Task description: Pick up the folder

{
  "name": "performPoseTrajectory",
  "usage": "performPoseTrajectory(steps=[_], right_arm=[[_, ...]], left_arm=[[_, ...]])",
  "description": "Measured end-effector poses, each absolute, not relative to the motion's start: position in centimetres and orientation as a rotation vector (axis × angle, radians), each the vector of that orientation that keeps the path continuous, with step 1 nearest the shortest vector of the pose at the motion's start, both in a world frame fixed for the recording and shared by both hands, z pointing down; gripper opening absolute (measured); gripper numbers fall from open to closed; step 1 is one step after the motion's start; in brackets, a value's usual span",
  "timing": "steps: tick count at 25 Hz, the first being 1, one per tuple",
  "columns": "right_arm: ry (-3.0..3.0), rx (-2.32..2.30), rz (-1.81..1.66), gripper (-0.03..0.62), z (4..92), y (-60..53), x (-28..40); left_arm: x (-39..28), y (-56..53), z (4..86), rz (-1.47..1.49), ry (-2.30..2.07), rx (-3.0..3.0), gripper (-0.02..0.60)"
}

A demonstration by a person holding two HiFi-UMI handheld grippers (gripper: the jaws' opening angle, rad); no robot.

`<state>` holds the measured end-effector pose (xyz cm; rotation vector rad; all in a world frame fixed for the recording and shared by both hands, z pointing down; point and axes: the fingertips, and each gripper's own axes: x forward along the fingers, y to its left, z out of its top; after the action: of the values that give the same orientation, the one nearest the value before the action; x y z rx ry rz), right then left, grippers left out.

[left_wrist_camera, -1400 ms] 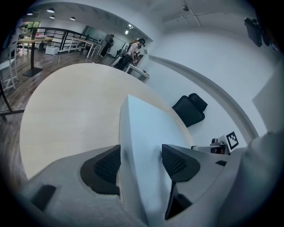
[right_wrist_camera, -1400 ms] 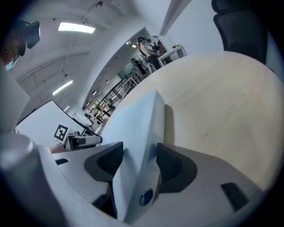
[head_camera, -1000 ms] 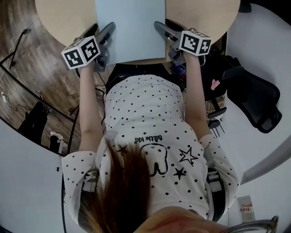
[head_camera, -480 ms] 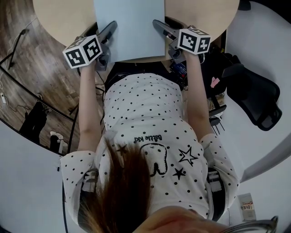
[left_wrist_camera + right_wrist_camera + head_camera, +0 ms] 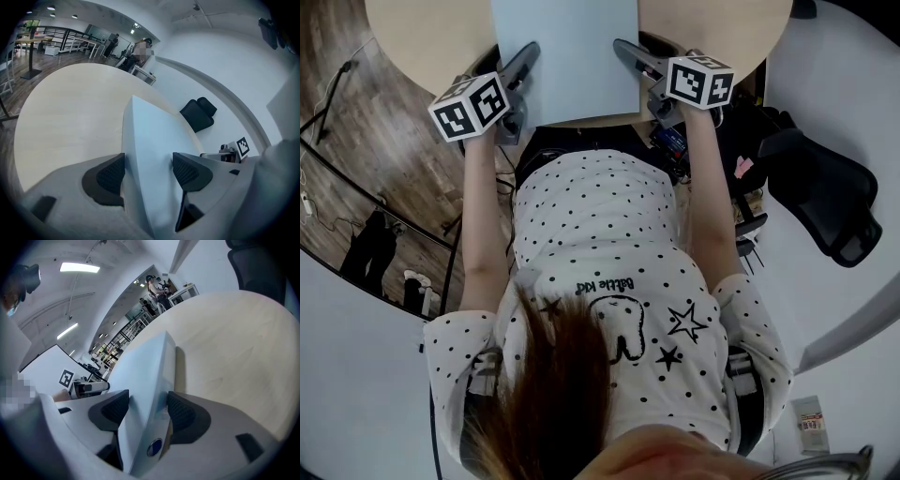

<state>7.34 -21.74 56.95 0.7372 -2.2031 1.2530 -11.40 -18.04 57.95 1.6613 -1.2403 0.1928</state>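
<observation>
Pale blue flat plastic folder (image 5: 567, 56) sits at the near edge of the round beige wooden table (image 5: 712, 28). Left gripper (image 5: 147, 171): jaws narrow, clamped on the folder's near-left edge. Right gripper (image 5: 146, 411): jaws clamped on its near-right edge. Judgement: lift both ends together, level and with equal grip, so the folder neither bows nor slips.

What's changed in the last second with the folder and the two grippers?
The folder shifted slightly across the table, away from the person. The left gripper and right gripper moved with it. Nothing was let go: both sets of fingers stay closed on the folder's side edges. The office chair is unchanged.
</observation>
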Motion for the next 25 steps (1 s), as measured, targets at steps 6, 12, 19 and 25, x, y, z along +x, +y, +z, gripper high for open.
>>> performPoseTrajectory(steps=[6,12,19,25], right_arm=[[-2.207,0.735,1.221,0.258,57.02,-21.90,7.13],[-2.200,0.715,1.229,0.258,57.04,-21.89,7.20],[-2.195,0.719,1.212,0.258,56.99,-21.78,6.93],[-2.195,0.729,1.197,0.258,56.71,-21.86,6.80]], left_arm=[[-11.48,-17.98,58.12,0.196,-1.239,1.657,0.313],[-11.42,-17.97,57.98,0.204,-1.242,1.655,0.312],[-11.66,-17.84,57.91,0.218,-1.246,1.653,0.311],[-11.75,-18.00,57.50,0.213,-1.264,1.654,0.311]])
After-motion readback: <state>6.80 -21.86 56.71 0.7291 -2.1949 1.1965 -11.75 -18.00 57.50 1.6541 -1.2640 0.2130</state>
